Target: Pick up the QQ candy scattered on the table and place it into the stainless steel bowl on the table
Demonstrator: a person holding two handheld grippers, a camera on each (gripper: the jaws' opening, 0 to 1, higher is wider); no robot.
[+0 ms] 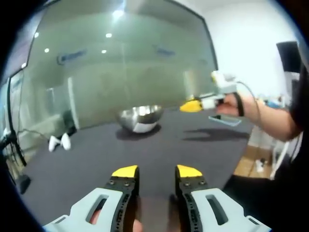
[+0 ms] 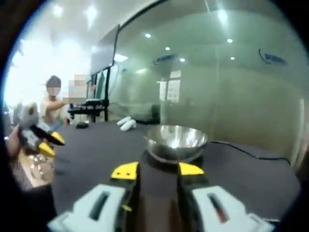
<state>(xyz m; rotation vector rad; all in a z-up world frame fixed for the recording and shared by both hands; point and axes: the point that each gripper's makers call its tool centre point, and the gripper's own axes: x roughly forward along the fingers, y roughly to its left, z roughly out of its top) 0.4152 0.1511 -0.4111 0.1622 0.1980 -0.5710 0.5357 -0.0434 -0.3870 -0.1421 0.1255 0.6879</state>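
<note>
The stainless steel bowl (image 1: 141,117) (image 2: 176,140) stands upright on the dark grey table (image 1: 145,150). Two small white pieces (image 1: 59,142) (image 2: 126,123) lie together on the table beyond it, too small to identify. My left gripper (image 1: 157,171) hovers over the near table, open with nothing between its yellow tips; it also appears at the left of the right gripper view (image 2: 48,143). My right gripper (image 2: 158,169) is open and empty, pointing at the bowl from close by. In the left gripper view a hand holds the right gripper (image 1: 193,105) above the table's right side.
A flat pale object (image 1: 224,120) lies near the table's right edge. A dark cable (image 2: 246,151) runs across the table right of the bowl. A glass wall (image 1: 120,63) stands behind the table, and a person (image 2: 53,104) sits far off.
</note>
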